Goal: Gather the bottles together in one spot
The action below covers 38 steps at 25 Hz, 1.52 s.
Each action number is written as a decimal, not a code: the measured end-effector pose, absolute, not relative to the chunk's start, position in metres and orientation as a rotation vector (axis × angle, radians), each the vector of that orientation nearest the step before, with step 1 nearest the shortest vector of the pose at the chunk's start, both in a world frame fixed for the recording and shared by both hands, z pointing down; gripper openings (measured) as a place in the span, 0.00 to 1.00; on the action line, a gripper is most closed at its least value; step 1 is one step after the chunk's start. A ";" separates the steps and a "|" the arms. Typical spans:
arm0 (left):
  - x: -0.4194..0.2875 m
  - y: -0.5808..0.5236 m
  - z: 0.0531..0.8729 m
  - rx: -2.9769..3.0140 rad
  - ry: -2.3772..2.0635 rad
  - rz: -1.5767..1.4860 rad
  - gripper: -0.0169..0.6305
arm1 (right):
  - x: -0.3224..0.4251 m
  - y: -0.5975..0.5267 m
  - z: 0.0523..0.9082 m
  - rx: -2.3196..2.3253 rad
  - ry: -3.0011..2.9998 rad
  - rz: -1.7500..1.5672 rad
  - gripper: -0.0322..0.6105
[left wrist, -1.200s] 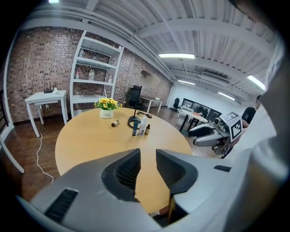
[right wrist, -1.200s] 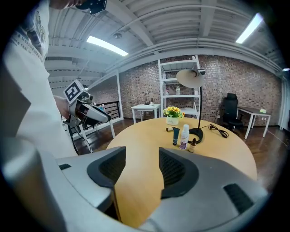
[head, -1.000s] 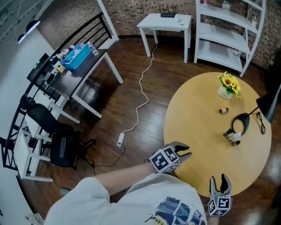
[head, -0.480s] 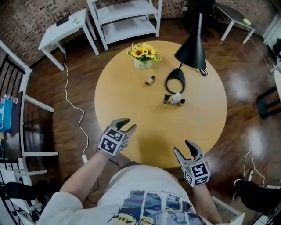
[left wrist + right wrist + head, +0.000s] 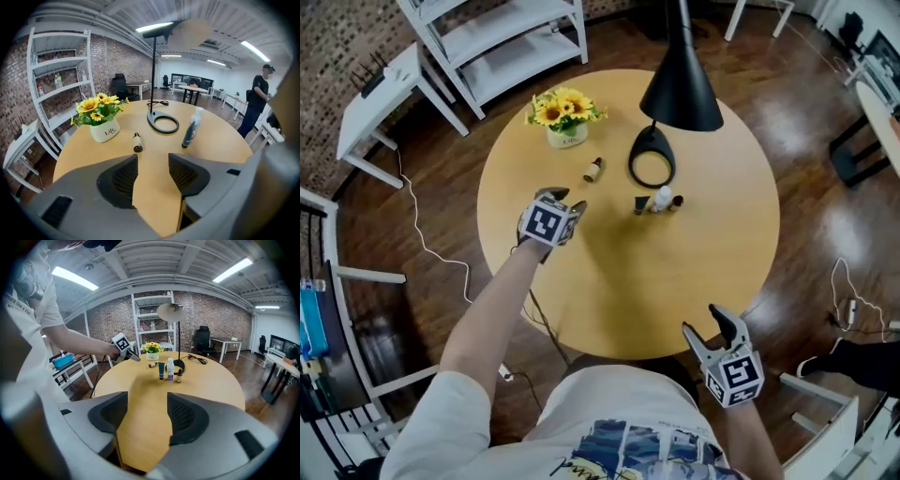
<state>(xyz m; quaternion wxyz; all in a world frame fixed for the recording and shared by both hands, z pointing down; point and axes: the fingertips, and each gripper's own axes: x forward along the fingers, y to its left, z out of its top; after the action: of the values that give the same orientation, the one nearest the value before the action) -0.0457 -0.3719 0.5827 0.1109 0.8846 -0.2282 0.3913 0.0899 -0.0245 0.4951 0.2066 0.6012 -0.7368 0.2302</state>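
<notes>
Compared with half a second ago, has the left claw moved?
Yes. The left claw went from the near edge of the table out over it, toward the flower pot. Its jaws have just been opening, nothing between them.

On my tabletop (image 5: 694, 281): flower pot (image 5: 566, 137) at far left, lone bottle (image 5: 593, 170) lying just right of it, lamp base (image 5: 652, 170) further right, three bottles (image 5: 662, 200) standing just before it, toward me.

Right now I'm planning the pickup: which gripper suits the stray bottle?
Left. The left gripper, jaws just opened and empty, hovers near the bottle by the flowers; the right gripper, also just opened and empty, hangs at the table's near edge.
</notes>
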 end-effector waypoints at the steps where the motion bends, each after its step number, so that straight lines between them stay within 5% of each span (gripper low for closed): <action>1: -0.037 -0.384 0.589 2.597 -0.659 1.158 0.35 | 0.090 -0.022 0.497 1.690 -2.032 0.645 0.49; 12: 0.013 -0.469 0.683 2.482 -0.690 1.347 0.35 | 0.092 0.015 0.506 1.844 -1.815 0.773 0.51; 14: 0.015 -0.476 0.690 2.491 -0.711 1.373 0.26 | 0.094 0.019 0.507 1.865 -1.792 0.778 0.51; 18: 0.022 -0.470 0.690 2.492 -0.692 1.340 0.24 | 0.096 0.028 0.507 1.886 -1.776 0.778 0.51; 24: 0.009 -0.424 0.615 2.624 -0.748 1.060 0.24 | 0.088 0.015 0.490 1.844 -1.893 0.690 0.51; 38: 0.001 -0.074 0.391 2.978 -0.613 0.369 0.24 | 0.035 -0.038 0.374 1.531 -2.596 0.694 0.46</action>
<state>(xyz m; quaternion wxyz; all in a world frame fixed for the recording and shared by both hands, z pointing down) 0.0009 -0.0738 0.3912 0.0397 0.9716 -0.1999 0.1205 0.0345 -0.0381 0.3742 0.0244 0.4948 -0.8392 0.2242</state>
